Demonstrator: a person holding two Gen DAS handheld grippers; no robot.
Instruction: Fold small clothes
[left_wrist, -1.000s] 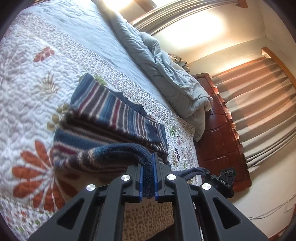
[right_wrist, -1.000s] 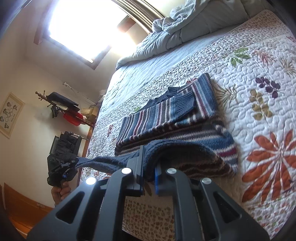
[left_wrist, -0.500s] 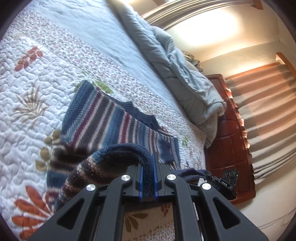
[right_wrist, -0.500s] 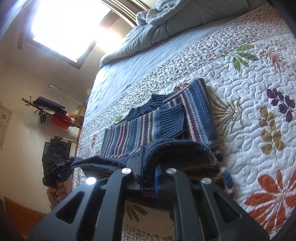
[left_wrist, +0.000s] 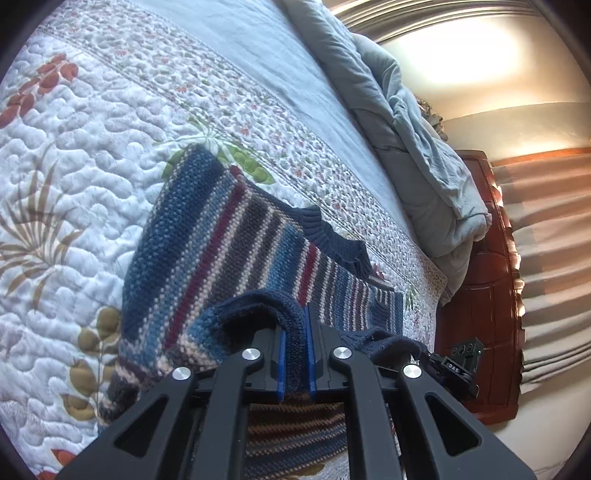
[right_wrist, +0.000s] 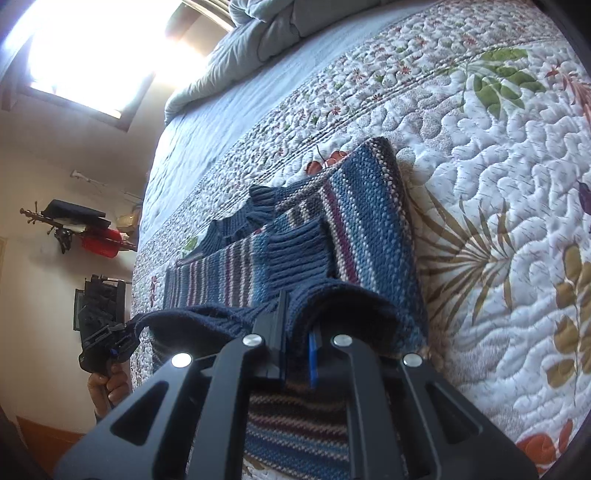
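Observation:
A small striped knit sweater (left_wrist: 229, 236) in blue, maroon and cream lies on the quilted bed, its sleeves folded in. It also shows in the right wrist view (right_wrist: 362, 221). My left gripper (left_wrist: 294, 354) is shut on the sweater's dark blue hem and holds it lifted over the body. My right gripper (right_wrist: 297, 354) is shut on the same hem further along. The hem hangs stretched between the two grippers. The other gripper shows at the edge of each view, the right one (left_wrist: 458, 363) and the left one (right_wrist: 99, 332).
The floral quilt (left_wrist: 66, 177) covers the bed. A crumpled grey-blue duvet (left_wrist: 417, 140) lies at the head. A dark wooden nightstand (left_wrist: 480, 295) and curtains stand beyond the bed's side. A bright window (right_wrist: 88, 48) and a wall rack (right_wrist: 74, 225) are on the other side.
Both grippers have carried the lifted hem forward over the sweater toward its collar, so the folded-over part covers more of the body.

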